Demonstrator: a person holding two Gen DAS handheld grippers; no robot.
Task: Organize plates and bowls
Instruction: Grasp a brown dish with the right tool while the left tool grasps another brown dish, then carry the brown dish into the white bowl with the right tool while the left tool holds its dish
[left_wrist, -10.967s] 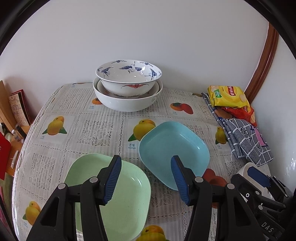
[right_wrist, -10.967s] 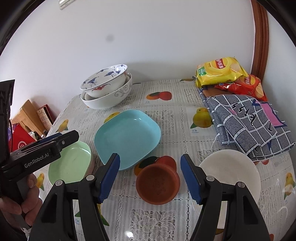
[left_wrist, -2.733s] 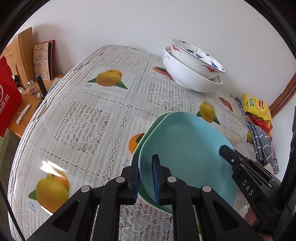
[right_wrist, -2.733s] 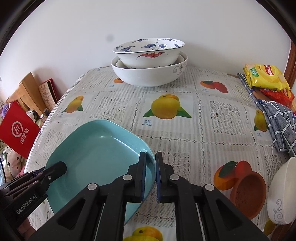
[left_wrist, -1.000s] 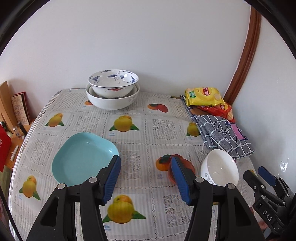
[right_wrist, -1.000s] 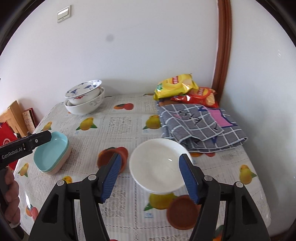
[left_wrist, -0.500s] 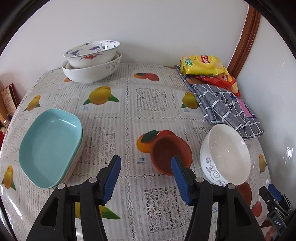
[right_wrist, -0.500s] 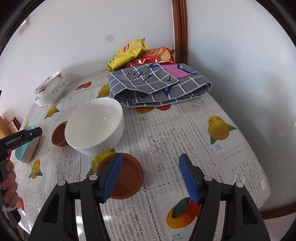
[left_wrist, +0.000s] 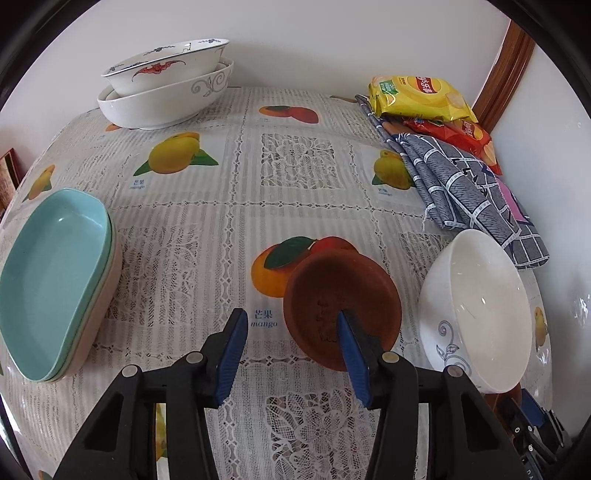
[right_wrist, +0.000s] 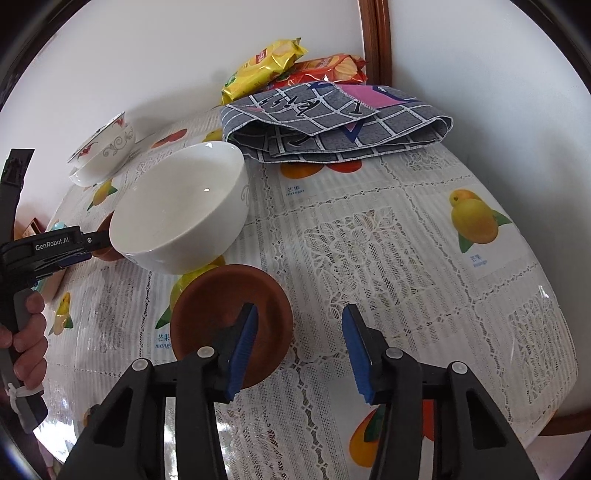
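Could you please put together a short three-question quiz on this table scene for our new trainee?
1. True or false: the teal plate lies on top of other plates.
2. Which dish does the right finger of the left gripper overlap in the left wrist view? A) white bowl B) brown dish C) blue-patterned bowl
3. Fill in: the yellow snack bag lies next to the grey checked ____.

Key: 1 true; 2 B; 3 cloth.

Yellow snack bag (left_wrist: 419, 96) and red snack bag (left_wrist: 458, 138) atop checked cloth (left_wrist: 465, 192); fruit-print tablecloth (left_wrist: 280, 173).
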